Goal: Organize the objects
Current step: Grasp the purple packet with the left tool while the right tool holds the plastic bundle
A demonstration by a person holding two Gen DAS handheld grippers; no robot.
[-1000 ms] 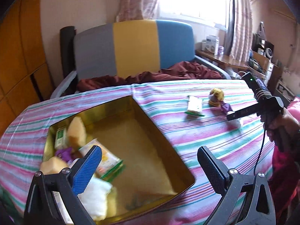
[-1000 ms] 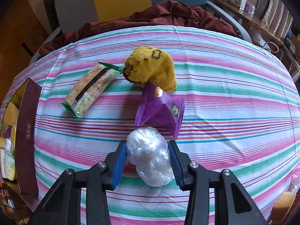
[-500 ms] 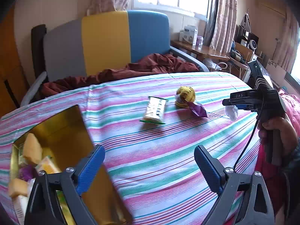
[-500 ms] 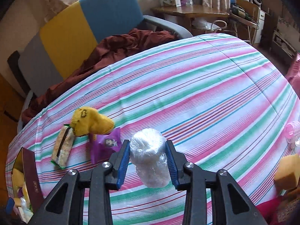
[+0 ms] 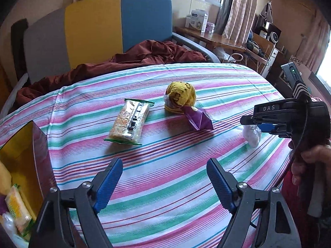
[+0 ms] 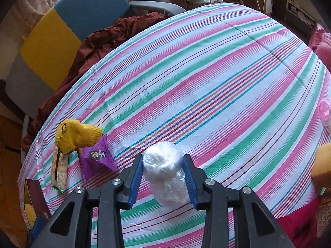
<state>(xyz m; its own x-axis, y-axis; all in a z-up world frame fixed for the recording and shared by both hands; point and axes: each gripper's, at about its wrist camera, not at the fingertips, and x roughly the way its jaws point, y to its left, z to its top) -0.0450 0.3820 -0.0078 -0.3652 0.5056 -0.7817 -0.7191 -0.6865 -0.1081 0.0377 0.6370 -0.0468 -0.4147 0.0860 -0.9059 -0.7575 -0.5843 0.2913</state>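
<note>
Right gripper (image 6: 162, 176) clamped plastic ball (image 6: 165, 171); left gripper (image 5: 164, 183) empty, jaws closing; beside box (image 5: 39, 155), 3 items remained.

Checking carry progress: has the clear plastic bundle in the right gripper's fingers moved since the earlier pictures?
Yes. The plastic bundle, clamped in the right gripper, has moved right, away from the purple packet, which sat just beyond it earlier and now lies off to its left.
</note>
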